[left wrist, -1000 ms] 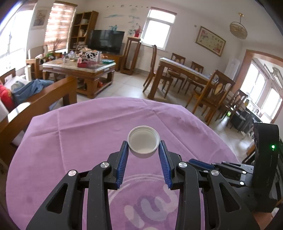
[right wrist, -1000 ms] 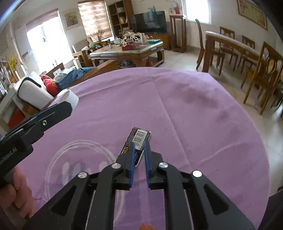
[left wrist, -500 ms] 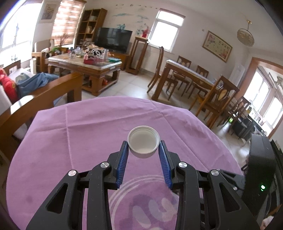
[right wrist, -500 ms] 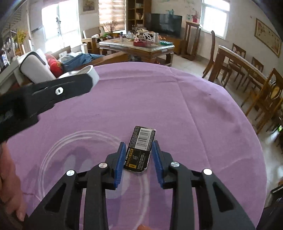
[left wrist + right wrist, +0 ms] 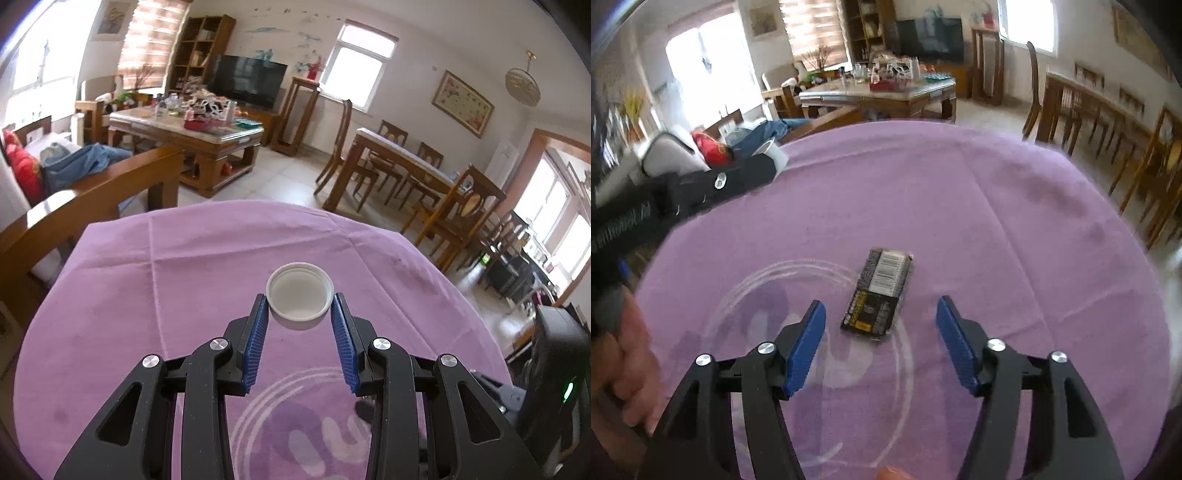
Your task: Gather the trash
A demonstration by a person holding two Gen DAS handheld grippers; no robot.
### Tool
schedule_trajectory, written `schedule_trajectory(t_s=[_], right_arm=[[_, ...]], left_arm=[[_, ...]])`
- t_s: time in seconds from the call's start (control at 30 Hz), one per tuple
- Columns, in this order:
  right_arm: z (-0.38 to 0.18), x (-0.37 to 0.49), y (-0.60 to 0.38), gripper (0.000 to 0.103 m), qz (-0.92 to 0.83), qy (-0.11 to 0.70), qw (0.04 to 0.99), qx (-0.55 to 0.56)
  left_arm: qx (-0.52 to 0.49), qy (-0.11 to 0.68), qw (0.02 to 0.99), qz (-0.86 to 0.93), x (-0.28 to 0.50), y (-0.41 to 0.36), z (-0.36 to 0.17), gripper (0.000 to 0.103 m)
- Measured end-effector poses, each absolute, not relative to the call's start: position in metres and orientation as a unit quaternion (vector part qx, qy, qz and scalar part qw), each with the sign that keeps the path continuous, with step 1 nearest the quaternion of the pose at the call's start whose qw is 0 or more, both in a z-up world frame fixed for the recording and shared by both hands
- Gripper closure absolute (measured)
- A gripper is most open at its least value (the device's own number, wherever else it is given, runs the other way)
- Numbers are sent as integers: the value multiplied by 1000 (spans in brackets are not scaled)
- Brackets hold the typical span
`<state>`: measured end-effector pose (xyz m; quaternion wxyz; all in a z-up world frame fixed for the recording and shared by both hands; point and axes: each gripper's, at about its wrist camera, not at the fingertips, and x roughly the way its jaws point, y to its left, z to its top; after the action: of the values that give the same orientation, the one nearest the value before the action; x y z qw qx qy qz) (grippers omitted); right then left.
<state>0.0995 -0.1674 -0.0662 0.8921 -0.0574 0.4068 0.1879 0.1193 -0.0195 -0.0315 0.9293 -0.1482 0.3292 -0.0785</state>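
A white bottle cap (image 5: pixel 299 295), hollow side up, is pinched between the blue pads of my left gripper (image 5: pixel 300 301), which is shut on it above the purple tablecloth (image 5: pixel 166 280). In the right wrist view that gripper (image 5: pixel 764 168) reaches in from the left with the cap (image 5: pixel 776 155) at its tip. A flat black wrapper with a barcode (image 5: pixel 882 288) lies on the cloth. My right gripper (image 5: pixel 881 303) straddles its near end, its jaws opening wide, and neither pad touches the wrapper.
The round table's cloth (image 5: pixel 1015 221) has a white ring print at the near side. A person's hand (image 5: pixel 624 354) grips the left tool. A wooden bench (image 5: pixel 92 206) stands at the table's left, dining chairs (image 5: pixel 458 218) to the right, and a coffee table (image 5: pixel 192 133) beyond.
The right gripper's jaws have spread from a narrow gap around the wrapper to wide apart, and the wrapper now lies free on the cloth. The left gripper keeps hold of the cap.
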Motion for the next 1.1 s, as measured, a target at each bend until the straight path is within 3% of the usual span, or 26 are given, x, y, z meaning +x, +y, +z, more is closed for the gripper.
schedule_trajectory(t_s=[0.03, 0.07, 0.1, 0.2, 0.47, 0.53, 0.57, 0.6, 0.63, 0.73, 0.77, 0.87, 0.93, 0.97, 1.1], right_arm=[[-67, 95, -157, 59, 190, 400, 893, -80], [-66, 92, -151, 81, 203, 400, 890, -82], [-65, 89, -143, 96, 215, 401, 886, -90], [-65, 81, -121, 101, 209, 386, 889, -133], [-60, 88, -141, 96, 228, 402, 885, -60], [-57, 95, -143, 78, 229, 404, 883, -63], [-56, 99, -143, 41, 228, 401, 884, -74], [-54, 104, -143, 15, 228, 401, 884, -79], [-53, 107, -145, 15, 230, 398, 885, -77], [-54, 126, -138, 25, 226, 404, 879, -111], [-58, 126, -134, 36, 229, 412, 874, -120], [-61, 133, -129, 40, 257, 420, 861, -128], [-61, 136, -126, 56, 270, 424, 854, -135], [-60, 136, -124, 74, 279, 426, 850, -136], [-63, 127, -124, 73, 281, 423, 850, -141]], left_arm=[[-152, 328, 929, -77, 119, -17, -31, 67], [-155, 327, 929, -75, 119, -15, -31, 67], [-157, 326, 929, -74, 119, -14, -30, 67], [-169, 326, 928, -67, 118, -6, -32, 67], [-208, 340, 915, -64, 121, 22, -41, 67], [-208, 338, 916, -60, 118, 26, -42, 67], [-207, 338, 916, -57, 117, 28, -43, 67], [-210, 339, 915, -55, 117, 32, -44, 67], [-212, 340, 915, -53, 117, 34, -45, 67], [-209, 343, 915, -45, 116, 38, -47, 67], [-208, 344, 915, -43, 117, 39, -47, 67], [-205, 348, 914, -39, 117, 42, -49, 67], [-204, 349, 914, -35, 119, 48, -52, 67], [-204, 350, 913, -33, 119, 49, -53, 67], [-204, 352, 913, -34, 120, 49, -54, 67]])
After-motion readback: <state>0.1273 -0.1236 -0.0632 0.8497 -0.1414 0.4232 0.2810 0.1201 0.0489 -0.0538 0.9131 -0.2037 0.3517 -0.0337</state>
